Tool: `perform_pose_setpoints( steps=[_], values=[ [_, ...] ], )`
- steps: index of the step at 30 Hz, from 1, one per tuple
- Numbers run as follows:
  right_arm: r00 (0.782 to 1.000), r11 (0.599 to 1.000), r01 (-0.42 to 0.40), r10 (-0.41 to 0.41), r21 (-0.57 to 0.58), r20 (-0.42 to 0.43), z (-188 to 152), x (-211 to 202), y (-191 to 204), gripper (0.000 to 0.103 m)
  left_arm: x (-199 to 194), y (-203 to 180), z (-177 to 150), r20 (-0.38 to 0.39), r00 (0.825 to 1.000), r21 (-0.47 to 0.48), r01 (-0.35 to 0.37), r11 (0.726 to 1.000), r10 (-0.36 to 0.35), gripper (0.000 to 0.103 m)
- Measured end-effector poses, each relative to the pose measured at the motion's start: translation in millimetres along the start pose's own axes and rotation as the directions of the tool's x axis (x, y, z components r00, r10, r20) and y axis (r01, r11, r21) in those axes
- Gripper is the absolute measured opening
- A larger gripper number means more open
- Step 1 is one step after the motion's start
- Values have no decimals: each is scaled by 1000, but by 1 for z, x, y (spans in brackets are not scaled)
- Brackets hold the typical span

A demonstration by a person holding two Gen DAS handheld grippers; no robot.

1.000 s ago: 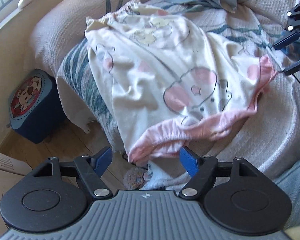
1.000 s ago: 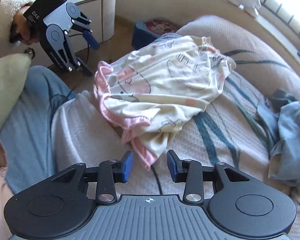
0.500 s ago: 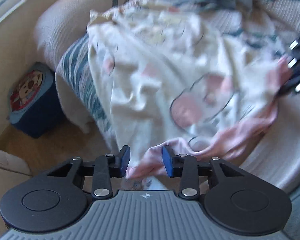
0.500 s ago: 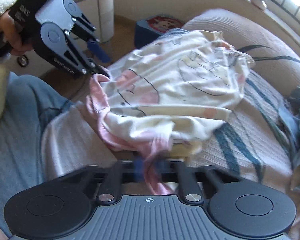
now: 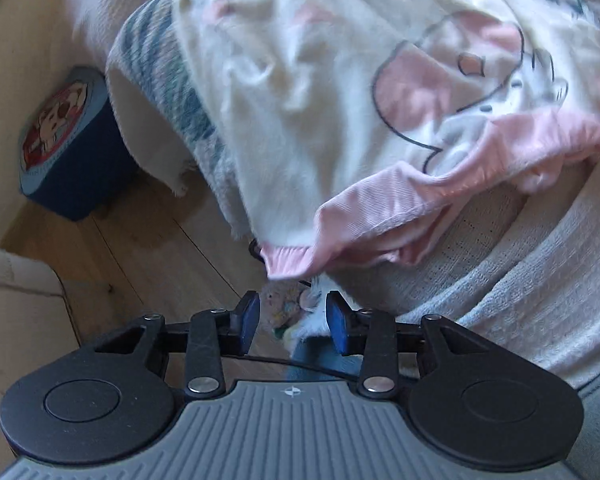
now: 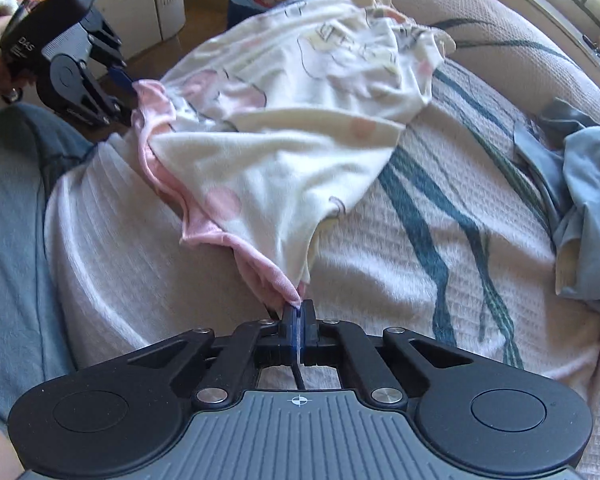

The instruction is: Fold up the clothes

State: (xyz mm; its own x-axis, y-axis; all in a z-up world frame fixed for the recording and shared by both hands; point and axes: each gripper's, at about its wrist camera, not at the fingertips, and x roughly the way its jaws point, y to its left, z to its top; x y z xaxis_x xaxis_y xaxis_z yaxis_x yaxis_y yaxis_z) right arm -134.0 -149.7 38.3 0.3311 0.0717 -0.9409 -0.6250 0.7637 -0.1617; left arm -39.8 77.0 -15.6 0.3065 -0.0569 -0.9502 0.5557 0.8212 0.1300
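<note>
The cream and pink top (image 6: pixel 284 148) lies spread on the striped bed cover (image 6: pixel 440 216), partly lifted. The right tool (image 6: pixel 298 330) is pinched shut on one corner of the pink hem (image 6: pixel 204 236). The left tool (image 5: pixel 292 322) is open with nothing in it, and the hem's other corner (image 5: pixel 288 260) hangs just ahead of its fingers. The hem runs across from one tool to the other. The top stretches away from both, toward a blue-grey garment (image 6: pixel 580 200).

right hand-held gripper (image 6: pixel 298 330) now clamps pyjama hem (image 6: pixel 276 272).
</note>
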Motion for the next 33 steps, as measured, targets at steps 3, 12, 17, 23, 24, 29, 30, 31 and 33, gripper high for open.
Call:
perform_pose_setpoints(
  steps=[3, 12, 17, 23, 24, 29, 30, 31, 33],
  values=[
    [1000, 1000, 17, -17, 9, -12, -5, -6, -10, 1, -17, 12, -1, 32, 999, -25, -7, 1000, 7, 41],
    [988, 1000, 16, -20, 27, 156, 33, -39, -30, 9, -80, 41, 41, 219, 976, -143, 22, 989, 10, 77],
    [973, 999, -37, 34, 8, 226, 65, -34, -34, 16, -91, 45, 60, 295, 955, -237, 48, 970, 25, 85],
    [968, 997, -75, 79, -25, 239, 101, -18, -39, 17, -79, 42, 55, 316, 949, -336, 124, 934, -13, 89],
    [968, 997, -78, 82, -27, 239, 105, -16, -40, 18, -75, 41, 54, 311, 950, -347, 132, 929, -19, 89],
    [967, 995, -89, 96, -37, 237, 128, -5, -44, 28, -61, 36, 49, 280, 960, -359, 130, 924, -26, 89],
    [967, 995, -92, 98, -39, 236, 132, -3, -44, 32, -59, 35, 48, 277, 960, -359, 129, 925, -26, 89],
    [966, 995, -94, 101, -41, 236, 136, -1, -45, 32, -58, 34, 47, 274, 961, -358, 127, 925, -26, 90],
    [966, 995, -96, 103, -40, 237, 142, 2, -46, 32, -55, 32, 46, 268, 963, -358, 124, 926, -26, 91]
  ],
)
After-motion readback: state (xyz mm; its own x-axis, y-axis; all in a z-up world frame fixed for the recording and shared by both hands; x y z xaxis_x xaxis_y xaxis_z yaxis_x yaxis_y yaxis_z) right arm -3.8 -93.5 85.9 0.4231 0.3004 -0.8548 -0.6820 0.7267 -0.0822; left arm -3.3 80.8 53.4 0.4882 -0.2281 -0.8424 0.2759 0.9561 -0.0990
